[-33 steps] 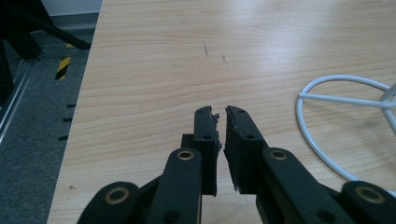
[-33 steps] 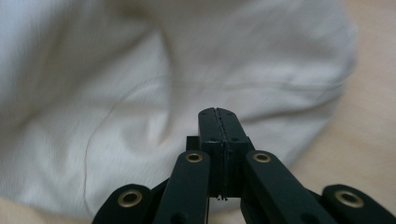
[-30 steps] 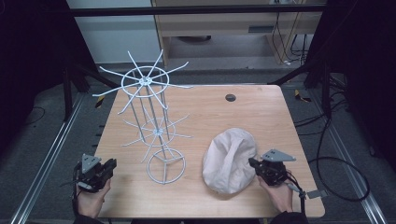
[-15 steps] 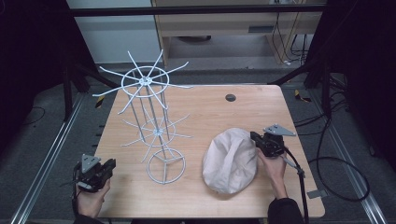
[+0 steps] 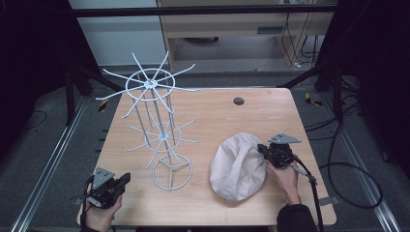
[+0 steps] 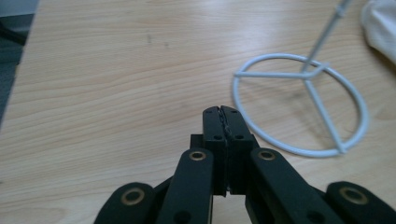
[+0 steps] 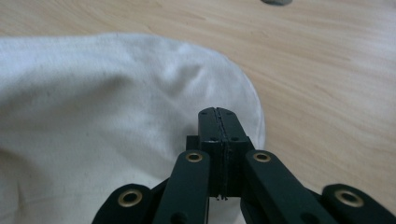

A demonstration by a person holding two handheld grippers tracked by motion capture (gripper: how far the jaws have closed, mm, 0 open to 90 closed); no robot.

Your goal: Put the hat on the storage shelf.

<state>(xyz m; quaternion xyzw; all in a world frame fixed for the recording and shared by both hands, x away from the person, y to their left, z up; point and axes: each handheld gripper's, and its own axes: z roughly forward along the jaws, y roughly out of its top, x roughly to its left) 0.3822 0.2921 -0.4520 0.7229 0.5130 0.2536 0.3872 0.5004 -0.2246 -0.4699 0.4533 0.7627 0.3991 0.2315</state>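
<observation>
A white wire display rack with radiating spokes and a ring base (image 5: pixel 159 140) is standing left of centre on the light wooden table (image 5: pixel 217 116). The left gripper (image 5: pixel 124 179) is resting near the table's near-left corner, jaws pressed together. The right gripper (image 5: pixel 261 147), jaws also pressed together and pinching nothing, is hovering at the far right edge of the cream cloth cap (image 5: pixel 239 166), which is lying near the right side.

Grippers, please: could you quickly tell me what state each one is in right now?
Left gripper: closed, holding nothing, above bare table.
Right gripper: closed, empty, over the white cloth hat.
</observation>
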